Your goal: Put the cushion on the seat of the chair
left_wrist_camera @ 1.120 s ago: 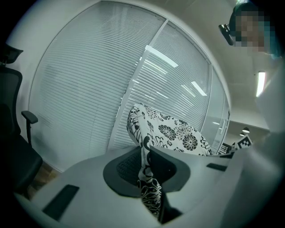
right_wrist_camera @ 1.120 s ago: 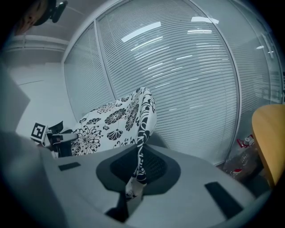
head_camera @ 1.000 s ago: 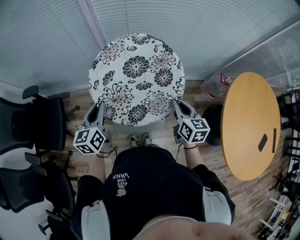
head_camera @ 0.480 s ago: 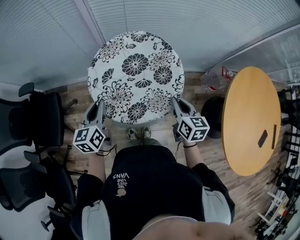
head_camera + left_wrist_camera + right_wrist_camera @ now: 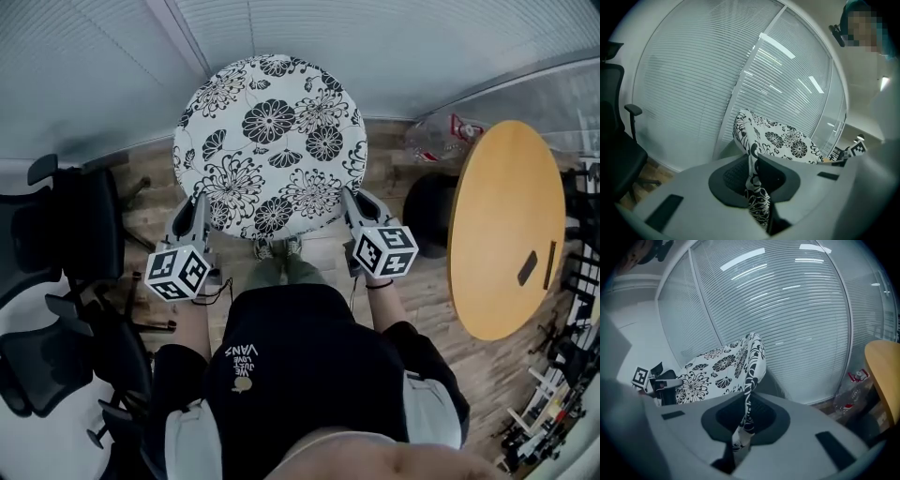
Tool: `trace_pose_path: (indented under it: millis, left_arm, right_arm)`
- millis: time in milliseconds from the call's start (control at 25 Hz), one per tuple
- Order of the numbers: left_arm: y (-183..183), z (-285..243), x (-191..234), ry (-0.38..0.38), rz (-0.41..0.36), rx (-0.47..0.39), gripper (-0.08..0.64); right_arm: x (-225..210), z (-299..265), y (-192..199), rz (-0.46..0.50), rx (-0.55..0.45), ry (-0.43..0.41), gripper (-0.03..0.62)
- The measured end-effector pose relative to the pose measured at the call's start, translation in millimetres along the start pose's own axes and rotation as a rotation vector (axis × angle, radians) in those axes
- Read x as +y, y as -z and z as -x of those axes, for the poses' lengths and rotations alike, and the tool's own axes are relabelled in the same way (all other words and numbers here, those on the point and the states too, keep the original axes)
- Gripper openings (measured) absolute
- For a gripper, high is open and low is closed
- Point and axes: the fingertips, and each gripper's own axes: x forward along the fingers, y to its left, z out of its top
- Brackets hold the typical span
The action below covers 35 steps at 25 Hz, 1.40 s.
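Observation:
A round white cushion [image 5: 270, 141] with black flowers is held up in front of the person, over the wooden floor. My left gripper [image 5: 200, 214] is shut on its near left edge and my right gripper [image 5: 352, 208] on its near right edge. In the left gripper view the cushion [image 5: 783, 140] has its rim pinched between the jaws of the left gripper [image 5: 752, 180]. The right gripper view shows the cushion [image 5: 717, 366] with its edge clamped in the right gripper [image 5: 746, 416]. A black office chair [image 5: 66, 225] stands to the left, apart from the cushion.
A second black chair [image 5: 47, 366] stands at the lower left. To the right is a round wooden table [image 5: 502, 239] with a small dark object [image 5: 527, 267] on it. A glass wall with blinds [image 5: 394, 56] runs behind the cushion, with a plastic bottle [image 5: 450, 131] at its foot.
The cushion and both grippers sit slightly higher in the head view than a second ago. Both grips on the cushion's edge are unchanged.

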Motion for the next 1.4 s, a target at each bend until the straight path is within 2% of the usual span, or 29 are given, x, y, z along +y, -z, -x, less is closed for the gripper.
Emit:
trace_pose_path:
  millis: [520, 600, 720, 800, 1000, 1400]
  left_arm:
    - [-3, 4, -1, 0.015, 0.017, 0.038, 0.048]
    - [2, 3, 1, 0.045, 0.002, -0.007, 0.048]
    - [2, -7, 3, 0.114, -0.042, -0.138, 0.048]
    - [4, 1, 3, 0.13, -0.05, -0.176, 0.048]
    - [0, 11, 1, 0.134, -0.042, -0.174, 0.048]
    - [7, 0, 5, 0.129, -0.031, -0.138, 0.048]
  right_arm:
    - [9, 11, -5, 0.012, 0.042, 0.032, 0.032]
    - [11, 12, 0, 0.037, 0.0, 0.042, 0.032]
    - [9, 7, -6, 0.11, -0.142, 0.06, 0.032]
    - [16, 17, -3, 0.132, -0.174, 0.063, 0.032]
    - [22, 28, -9, 0.138, -0.171, 0.077, 0.032]
    - [17, 17, -4, 0.127, -0.135, 0.085, 0.032]
